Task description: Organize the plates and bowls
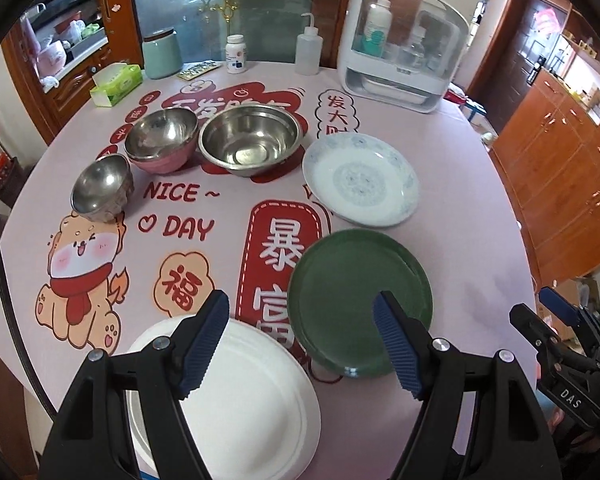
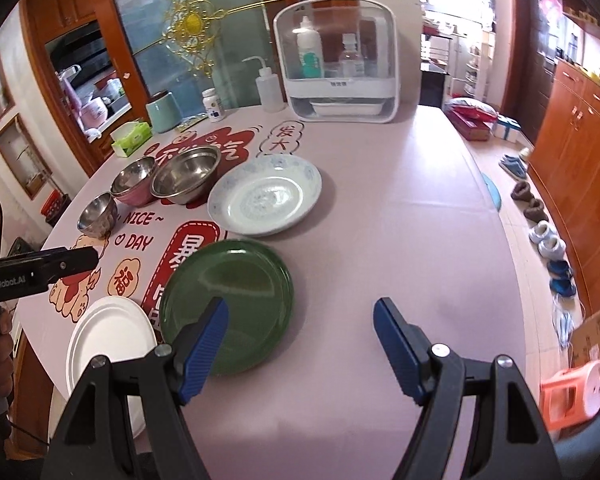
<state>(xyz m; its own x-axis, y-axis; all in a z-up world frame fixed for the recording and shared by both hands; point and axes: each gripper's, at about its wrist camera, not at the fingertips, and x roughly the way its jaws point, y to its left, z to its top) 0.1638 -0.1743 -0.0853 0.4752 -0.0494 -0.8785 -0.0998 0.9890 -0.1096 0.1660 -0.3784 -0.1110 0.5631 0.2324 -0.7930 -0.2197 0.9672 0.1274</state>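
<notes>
Both grippers are held open and empty: the left gripper [image 1: 302, 344] above the white plate [image 1: 252, 400] and green plate [image 1: 360, 300], the right gripper [image 2: 300, 348] beside them. Three steel bowls [image 1: 250, 140] and a patterned plate [image 1: 360, 180] are set farther back on the table [image 2: 400, 240].

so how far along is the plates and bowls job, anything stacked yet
Barely begun. Done: nothing looks stacked, unless the pink bowl is already a nested pair. In hand: nothing; the left gripper and right gripper are both open and empty. Left: the white plate, green plate and blue-patterned plate lie separately, and the small steel bowl and large steel bowl stand apart.
</notes>
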